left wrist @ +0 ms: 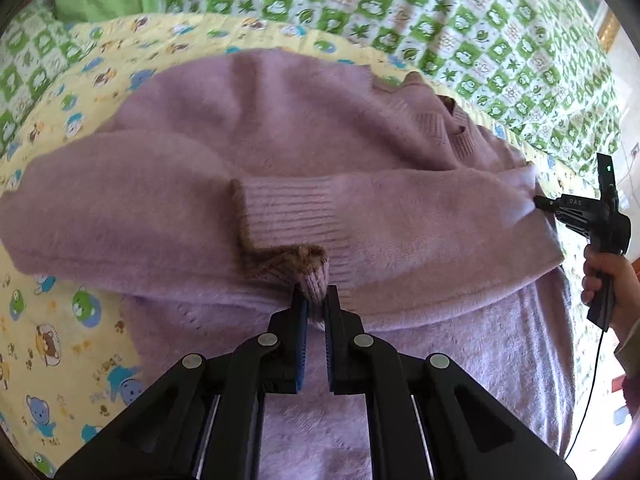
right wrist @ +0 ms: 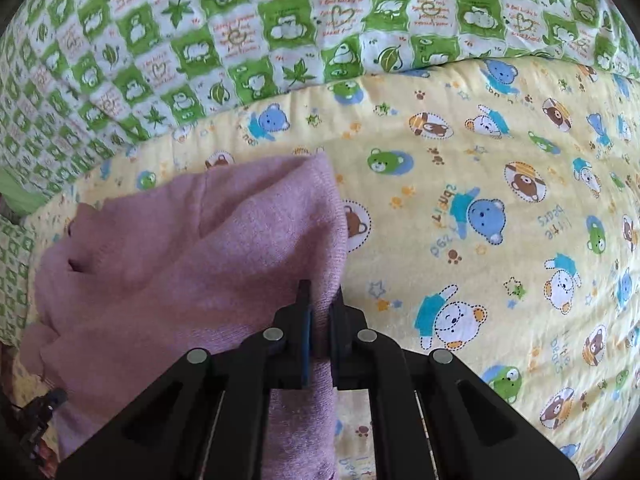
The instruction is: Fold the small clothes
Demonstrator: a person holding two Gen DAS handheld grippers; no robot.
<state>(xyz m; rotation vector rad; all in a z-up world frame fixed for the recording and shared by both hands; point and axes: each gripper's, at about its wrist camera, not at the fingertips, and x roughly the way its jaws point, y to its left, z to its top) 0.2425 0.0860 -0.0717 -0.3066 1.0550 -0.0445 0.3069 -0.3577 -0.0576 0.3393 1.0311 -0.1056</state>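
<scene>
A fuzzy lilac sweater [left wrist: 304,136] lies spread on a yellow bear-print blanket [left wrist: 64,320]. One sleeve is folded across the body, and its ribbed cuff [left wrist: 288,216] has a brown zigzag trim. My left gripper [left wrist: 316,300] is shut on the lower corner of that cuff. My right gripper [right wrist: 320,304] is shut on a fold at the sweater's [right wrist: 180,264] right edge. It also shows in the left wrist view [left wrist: 538,201], held by a hand, pinching the sleeve near the shoulder.
A green and white checked quilt [left wrist: 440,12] lies behind the blanket. It also shows in the right wrist view [right wrist: 200,40]. The yellow blanket [right wrist: 500,220] stretches bare to the right of the sweater. A black cable [left wrist: 592,380] hangs from the right gripper.
</scene>
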